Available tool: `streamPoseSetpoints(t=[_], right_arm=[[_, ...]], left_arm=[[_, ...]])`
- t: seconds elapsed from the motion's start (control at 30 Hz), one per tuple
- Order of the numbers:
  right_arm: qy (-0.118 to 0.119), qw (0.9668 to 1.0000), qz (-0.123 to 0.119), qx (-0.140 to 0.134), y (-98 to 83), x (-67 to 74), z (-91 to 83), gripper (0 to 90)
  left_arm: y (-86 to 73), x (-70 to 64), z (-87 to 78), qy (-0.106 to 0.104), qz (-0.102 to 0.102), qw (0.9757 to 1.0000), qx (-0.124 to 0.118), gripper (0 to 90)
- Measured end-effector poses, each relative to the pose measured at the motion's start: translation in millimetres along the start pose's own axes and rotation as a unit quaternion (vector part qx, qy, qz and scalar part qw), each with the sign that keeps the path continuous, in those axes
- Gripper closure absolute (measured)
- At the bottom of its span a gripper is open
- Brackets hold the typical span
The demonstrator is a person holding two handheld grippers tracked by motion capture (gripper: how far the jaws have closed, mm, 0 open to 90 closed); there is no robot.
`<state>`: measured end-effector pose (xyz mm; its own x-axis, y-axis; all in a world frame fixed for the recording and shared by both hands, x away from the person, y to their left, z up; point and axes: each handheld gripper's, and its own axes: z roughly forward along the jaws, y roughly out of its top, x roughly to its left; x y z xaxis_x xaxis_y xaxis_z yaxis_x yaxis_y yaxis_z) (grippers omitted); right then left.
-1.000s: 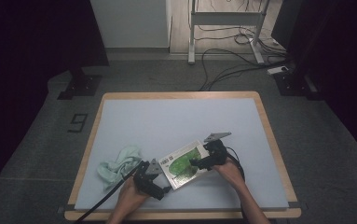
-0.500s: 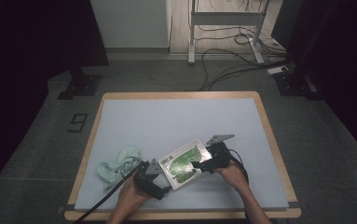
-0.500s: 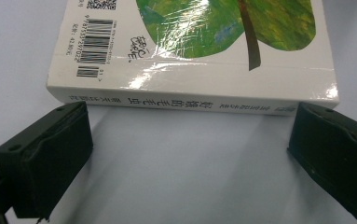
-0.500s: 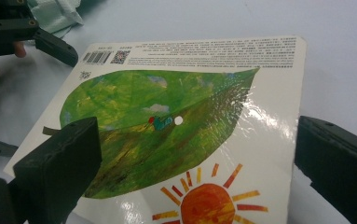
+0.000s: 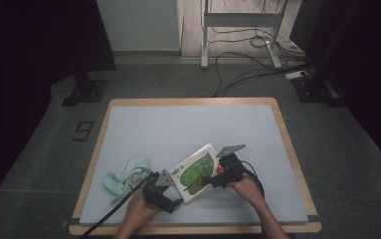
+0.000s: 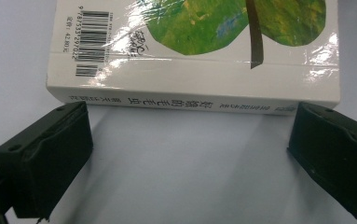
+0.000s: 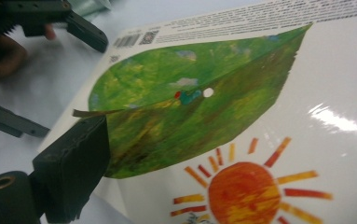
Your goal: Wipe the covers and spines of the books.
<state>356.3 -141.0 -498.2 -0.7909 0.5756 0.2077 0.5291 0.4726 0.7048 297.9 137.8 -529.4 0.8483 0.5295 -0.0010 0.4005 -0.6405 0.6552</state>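
A picture book (image 5: 195, 172) with a green leaf on its cover lies flat on the pale surface (image 5: 188, 129), near the front edge, at about six o'clock on the board. Its long axis runs from seven o'clock up toward one o'clock.

Nearest the camera, two forearms enter from the bottom. The left tool (image 5: 164, 180) sits at the book's lower left corner, by the spine. Its jaws are spread wide and stand just short of the spine, one toward each end, not touching it; the barcode end of the cover lies ahead of them. The left hand (image 5: 141, 209) grips the tool low, knuckles up.

The right tool (image 5: 213, 177) reaches in from three o'clock, over the book's right long edge. Its jaws have just been closing, with the cover's edge between them, one jaw resting on the leaf artwork. Whether they pinch the book yet I cannot tell. This hand is the nearer to a hold.

Farther left, at nine o'clock from the book, lies a crumpled mint cloth (image 5: 126, 174). Beyond the surface, cables trail across the floor.
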Motion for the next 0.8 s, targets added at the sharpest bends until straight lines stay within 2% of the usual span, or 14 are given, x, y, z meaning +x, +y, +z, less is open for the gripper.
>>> streamPoseSetpoints(t=[0.07,0.23,0.43,0.6,0.8], right_arm=[[-0.008,0.9998,-0.010,0.013,2.4,-3.2,0.3,9.5],[-0.009,0.9995,-0.016,0.026,9.5,-13.2,0.0,13.3],[0.011,0.9992,-0.012,0.035,17.4,-24.5,2.4,15.0],[0.019,0.9992,-0.018,0.032,24.2,-27.0,-0.2,27.9],[0.013,0.9990,-0.032,0.028,26.0,-27.2,-7.8,41.7]], left_arm=[[0.0,-0.1,0.1,0.000,-0.001,1.0000,0.000,0.0],[0.0,-0.2,0.2,-0.001,-0.002,1.0000,-0.001,0.0],[0.0,0.3,-0.1,-0.001,0.000,1.0000,0.001,0.0],[0.1,0.2,-0.1,-0.001,-0.001,1.0000,0.001,0.0],[0.2,0.4,-0.4,-0.001,-0.001,1.0000,0.002,0.0]])
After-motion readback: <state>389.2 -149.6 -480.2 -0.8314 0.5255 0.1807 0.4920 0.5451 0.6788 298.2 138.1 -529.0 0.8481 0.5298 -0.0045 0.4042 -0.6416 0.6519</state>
